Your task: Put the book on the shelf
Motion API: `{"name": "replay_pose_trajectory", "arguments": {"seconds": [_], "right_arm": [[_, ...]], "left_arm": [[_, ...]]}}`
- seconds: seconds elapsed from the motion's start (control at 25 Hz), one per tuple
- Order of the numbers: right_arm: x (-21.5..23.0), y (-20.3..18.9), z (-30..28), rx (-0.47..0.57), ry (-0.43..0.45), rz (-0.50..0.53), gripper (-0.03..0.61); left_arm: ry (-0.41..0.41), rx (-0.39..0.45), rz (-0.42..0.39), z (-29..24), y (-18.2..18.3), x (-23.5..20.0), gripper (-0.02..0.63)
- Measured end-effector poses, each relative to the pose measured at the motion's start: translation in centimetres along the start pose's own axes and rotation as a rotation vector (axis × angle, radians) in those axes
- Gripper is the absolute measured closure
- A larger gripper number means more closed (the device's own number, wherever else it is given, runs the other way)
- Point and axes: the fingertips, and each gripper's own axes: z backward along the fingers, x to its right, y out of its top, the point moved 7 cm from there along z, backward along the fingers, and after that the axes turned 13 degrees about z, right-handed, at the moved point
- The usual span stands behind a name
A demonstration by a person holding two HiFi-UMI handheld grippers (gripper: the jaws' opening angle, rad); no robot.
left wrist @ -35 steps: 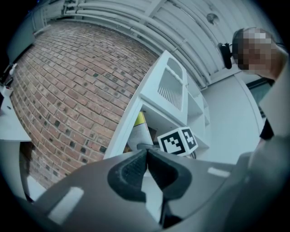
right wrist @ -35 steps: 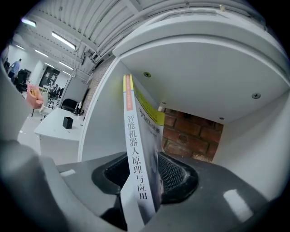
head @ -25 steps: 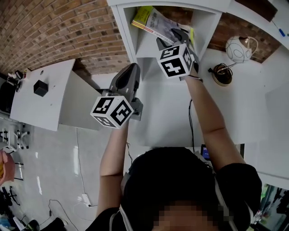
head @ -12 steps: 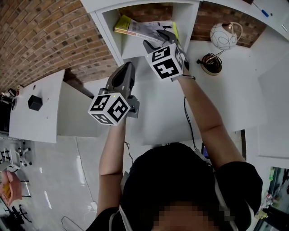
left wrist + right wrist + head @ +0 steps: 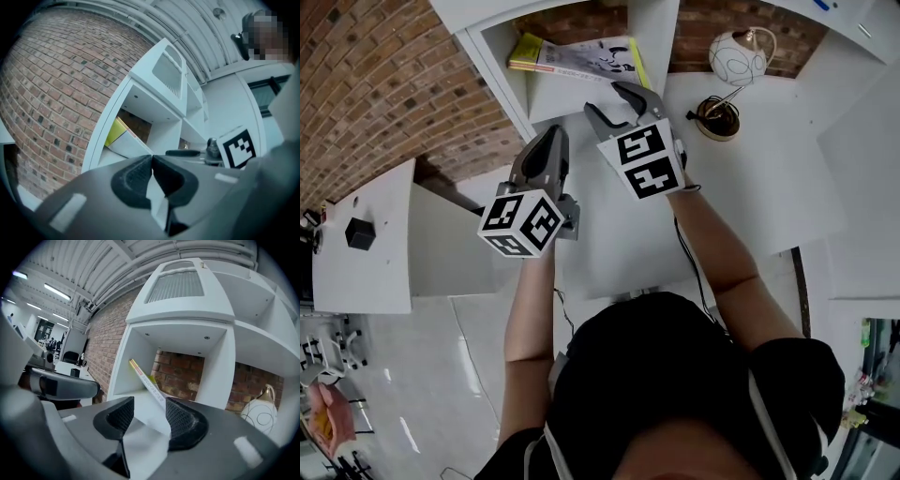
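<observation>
Thin paperback leaning in shelf, likely light, floppy, spine grip safest; right tool wide, just narrowing, empty; left tool closed

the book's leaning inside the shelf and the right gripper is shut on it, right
Not shut on it. The book leans inside the shelf, but the right gripper is open and off it; its jaws, just closing slightly, hold nothing. The right gripper view shows this.
</observation>
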Motion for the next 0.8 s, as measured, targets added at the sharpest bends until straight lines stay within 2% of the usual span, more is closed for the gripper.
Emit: {"name": "replay_pose_trajectory", "arguments": {"seconds": [0.52, 0.8], "right_arm": [[-1.1, -4.4, 4.7, -0.052, -0.015, -0.161, 0.411], [-1.9, -6.6, 6.5, -0.087, -0.040, -0.196, 0.444]], "left_arm": [[-0.007, -0.030, -0.007, 0.3, -3.1, 1.5, 0.620], [0.003, -0.055, -0.006, 1.4, -5.2, 1.9, 0.620]]}}
